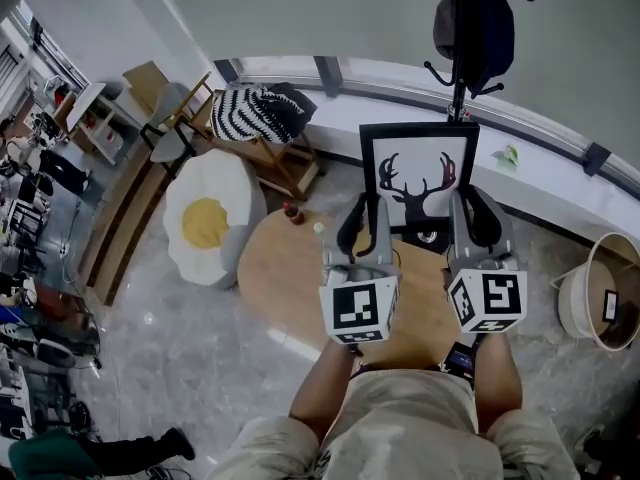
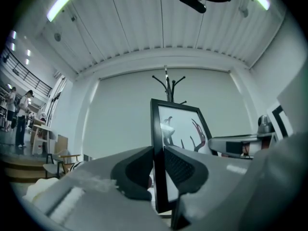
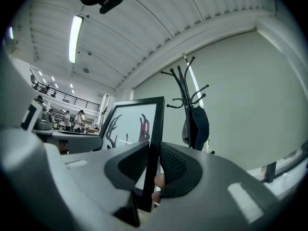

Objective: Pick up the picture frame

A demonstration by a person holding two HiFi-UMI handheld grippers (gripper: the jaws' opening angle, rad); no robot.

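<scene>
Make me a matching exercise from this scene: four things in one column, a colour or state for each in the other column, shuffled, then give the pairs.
Things:
1. picture frame
2. egg-shaped cushion
3. round table
4. coat stand

Colour or state:
A. white with a yellow middle
B. light wood top
C. clamped at its sides by the left gripper and right gripper
D. something dark hangs on it

Pairs: 1-C, 2-A, 3-B, 4-D
</scene>
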